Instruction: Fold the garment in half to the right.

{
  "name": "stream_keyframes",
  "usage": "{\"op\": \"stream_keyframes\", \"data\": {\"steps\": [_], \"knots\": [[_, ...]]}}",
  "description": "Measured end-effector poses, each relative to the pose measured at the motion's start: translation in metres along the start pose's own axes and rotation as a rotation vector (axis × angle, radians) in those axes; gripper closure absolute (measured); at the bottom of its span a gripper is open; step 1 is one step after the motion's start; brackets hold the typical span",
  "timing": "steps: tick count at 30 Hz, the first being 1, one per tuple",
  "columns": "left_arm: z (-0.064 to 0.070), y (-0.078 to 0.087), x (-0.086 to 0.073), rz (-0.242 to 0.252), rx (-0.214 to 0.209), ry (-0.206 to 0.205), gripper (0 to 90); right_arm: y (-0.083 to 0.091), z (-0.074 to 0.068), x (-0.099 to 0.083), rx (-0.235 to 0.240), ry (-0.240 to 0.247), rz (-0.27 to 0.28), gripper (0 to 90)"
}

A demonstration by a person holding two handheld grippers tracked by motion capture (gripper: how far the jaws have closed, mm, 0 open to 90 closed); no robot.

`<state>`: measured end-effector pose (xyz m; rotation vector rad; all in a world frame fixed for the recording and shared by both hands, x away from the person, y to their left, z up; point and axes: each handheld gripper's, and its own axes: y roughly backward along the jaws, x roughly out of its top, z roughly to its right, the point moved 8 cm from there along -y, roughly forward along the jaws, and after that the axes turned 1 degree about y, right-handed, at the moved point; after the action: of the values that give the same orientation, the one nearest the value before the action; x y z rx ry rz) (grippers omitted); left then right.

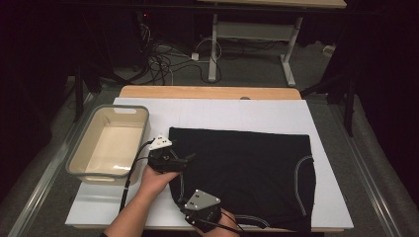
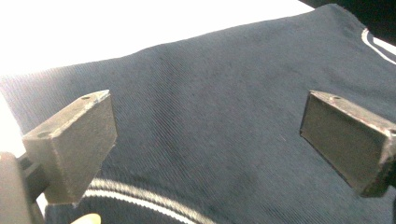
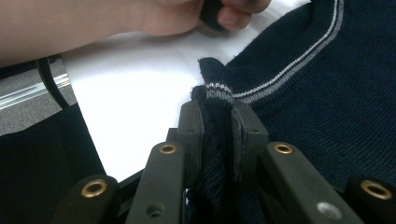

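A dark navy knit garment (image 1: 247, 168) with pale striped trim lies spread flat on a white board (image 1: 237, 111). My left gripper (image 1: 185, 159) hovers over the garment's left edge, held in a hand. In the left gripper view it (image 2: 208, 112) stands wide open above the cloth (image 2: 224, 56), with nothing between the jaws. My right gripper (image 1: 187, 201) is at the garment's near left corner. In the right gripper view it (image 3: 217, 105) is shut on a fold of the striped edge of the garment (image 3: 317, 93), which stands up between the jaws.
A grey and cream plastic bin (image 1: 106, 175) stands on the board's left side, close to my left gripper. The other hand (image 3: 116, 18) is just beyond the pinched edge. Cables (image 1: 168, 59) and a second table's legs (image 1: 213, 49) lie on the floor beyond.
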<state>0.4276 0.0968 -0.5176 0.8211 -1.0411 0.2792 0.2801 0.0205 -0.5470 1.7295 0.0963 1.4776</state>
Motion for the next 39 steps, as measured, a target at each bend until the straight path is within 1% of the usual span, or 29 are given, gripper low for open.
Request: {"op": "stream_keyframes", "data": {"steps": [4,6,8,13,15,17,18,20,24,26,30,31,33,35,38,39], "knots": [[-0.005,-0.006,0.007,-0.007,0.006,0.004,3.3,0.0,0.0,0.0,0.0,0.002,-0.002,76.4],[-0.008,-0.008,0.012,-0.011,0.015,0.003,3.3,0.0,0.0,0.0,-0.001,0.002,-0.002,76.4],[-0.01,-0.009,0.017,-0.011,0.028,0.0,3.3,0.0,0.0,0.0,0.001,0.001,-0.004,76.4],[-0.015,-0.011,0.033,-0.001,0.026,0.011,3.3,0.0,0.0,0.0,-0.005,0.008,-0.001,76.3],[-0.017,-0.013,0.039,-0.005,0.033,0.007,3.3,0.0,0.0,0.0,-0.006,0.012,-0.002,76.3],[-0.022,-0.015,0.043,-0.011,0.041,0.011,4.9,0.0,0.0,0.0,-0.006,0.011,-0.003,76.2],[-0.027,-0.017,0.046,-0.017,0.05,0.018,6.0,-0.001,0.0,0.0,-0.006,0.009,-0.003,76.3],[-0.036,-0.021,0.049,-0.035,0.063,0.042,7.1,-0.001,0.0,0.0,-0.007,0.008,-0.004,76.2],[-0.053,-0.033,0.044,-0.086,0.112,0.061,7.5,0.0,-0.001,0.0,-0.011,0.016,-0.002,76.1],[-0.058,-0.04,0.039,-0.111,0.142,0.055,7.3,0.0,-0.001,0.0,-0.011,0.016,-0.002,76.1],[-0.068,-0.05,0.033,-0.131,0.191,0.075,7.2,-0.001,-0.001,0.0,-0.013,0.022,0.0,76.1],[-0.071,-0.051,0.032,-0.136,0.21,0.078,7.2,-0.001,-0.001,0.0,-0.014,0.021,-0.001,76.0],[-0.075,-0.052,0.031,-0.141,0.222,0.094,7.3,0.0,-0.001,0.0,-0.016,0.023,0.0,76.0],[-0.08,-0.053,0.029,-0.155,0.247,0.095,7.3,0.0,-0.001,0.0,-0.018,0.027,-0.001,76.0],[-0.088,-0.052,0.022,-0.202,0.282,0.125,7.3,0.0,-0.001,0.0,-0.022,0.029,0.0,75.9],[-0.09,-0.052,0.02,-0.216,0.282,0.139,7.4,0.0,-0.002,0.0,-0.023,0.03,0.001,75.8]]}}
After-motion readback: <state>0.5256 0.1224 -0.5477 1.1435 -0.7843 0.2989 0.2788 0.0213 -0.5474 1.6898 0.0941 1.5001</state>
